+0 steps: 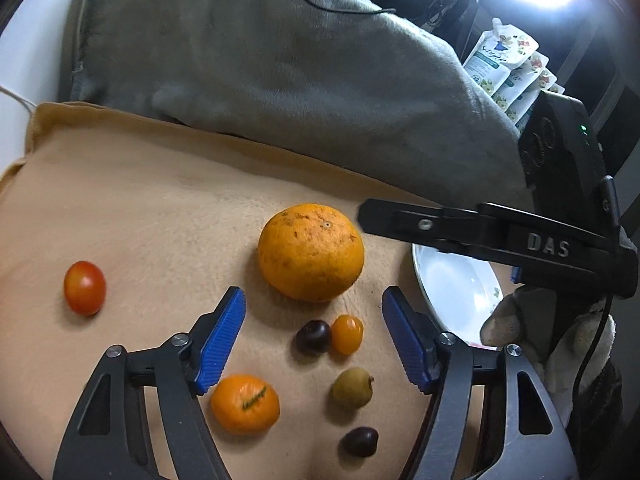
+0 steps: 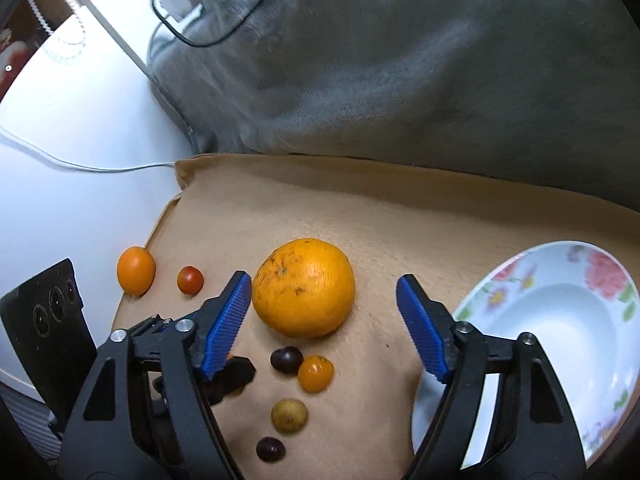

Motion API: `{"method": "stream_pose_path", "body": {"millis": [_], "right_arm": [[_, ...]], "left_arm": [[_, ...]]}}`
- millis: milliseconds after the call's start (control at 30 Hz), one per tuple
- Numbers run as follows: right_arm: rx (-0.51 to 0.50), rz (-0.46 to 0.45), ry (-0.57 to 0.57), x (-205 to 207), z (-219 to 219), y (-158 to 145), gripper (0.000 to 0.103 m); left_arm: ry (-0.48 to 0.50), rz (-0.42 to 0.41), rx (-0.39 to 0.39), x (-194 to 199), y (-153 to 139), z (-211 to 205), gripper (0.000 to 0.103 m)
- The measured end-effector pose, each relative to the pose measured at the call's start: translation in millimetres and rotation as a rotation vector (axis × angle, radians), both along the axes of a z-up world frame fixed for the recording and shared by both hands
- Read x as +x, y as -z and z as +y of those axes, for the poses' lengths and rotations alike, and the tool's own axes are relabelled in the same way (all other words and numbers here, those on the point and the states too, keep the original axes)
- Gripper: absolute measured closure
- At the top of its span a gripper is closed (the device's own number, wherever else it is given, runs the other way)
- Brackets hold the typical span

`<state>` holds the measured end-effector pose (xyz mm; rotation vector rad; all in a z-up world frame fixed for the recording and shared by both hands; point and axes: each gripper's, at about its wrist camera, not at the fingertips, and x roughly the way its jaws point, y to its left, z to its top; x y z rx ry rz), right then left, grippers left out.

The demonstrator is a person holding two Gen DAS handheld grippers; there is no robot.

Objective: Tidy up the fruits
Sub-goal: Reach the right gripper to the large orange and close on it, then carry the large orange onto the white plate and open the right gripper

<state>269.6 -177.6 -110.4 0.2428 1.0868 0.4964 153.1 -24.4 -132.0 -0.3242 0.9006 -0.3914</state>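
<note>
The right claw (image 2: 324, 320) hangs with its blue pads wide apart and nothing between them, just short of the big orange (image 2: 304, 288) on the tan cloth (image 2: 400, 216); the left claw (image 1: 314, 328) is spread just as wide and empty, low over the same fruit. Nearer than the orange lie a dark grape (image 2: 286, 359) touching a small orange tomato (image 2: 315, 373), then a yellowish round fruit (image 2: 289, 415) and a second dark grape (image 2: 271, 449); a red tomato (image 2: 190, 279) and a small mandarin (image 2: 135, 270) sit off to the left. The flowered bowl (image 2: 600, 272) waits empty on the right. Both claws crowd one orange, so they may knock together, or a pad may nudge the round fruit and roll it across the soft cloth into the small ones.
</note>
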Motion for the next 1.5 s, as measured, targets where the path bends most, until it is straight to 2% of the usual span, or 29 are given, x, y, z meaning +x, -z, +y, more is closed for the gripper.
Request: {"method": "stream_pose_path", "body": {"millis": [367, 533, 800, 1000, 1500], "right_arm": [[0.076, 0.104, -0.01, 22, 7, 26, 0.038], [0.099, 0.12, -0.021, 23, 11, 29, 0.041], [0.091, 0.106, -0.017, 19, 13, 26, 0.043], [0.1, 0.097, -0.013, 13, 9, 20, 0.044], [0.098, 0.006, 0.012, -27, -11, -15, 0.044]], "left_arm": [[0.003, 0.051, -0.024, 15, 18, 2, 0.038], [0.011, 0.074, -0.04, 19, 23, 1, 0.049], [0.01, 0.069, -0.028, 15, 20, 4, 0.049], [0.012, 0.055, -0.012, 17, 8, -13, 0.049], [0.051, -0.023, -0.009, -9, -20, -34, 0.049]]}}
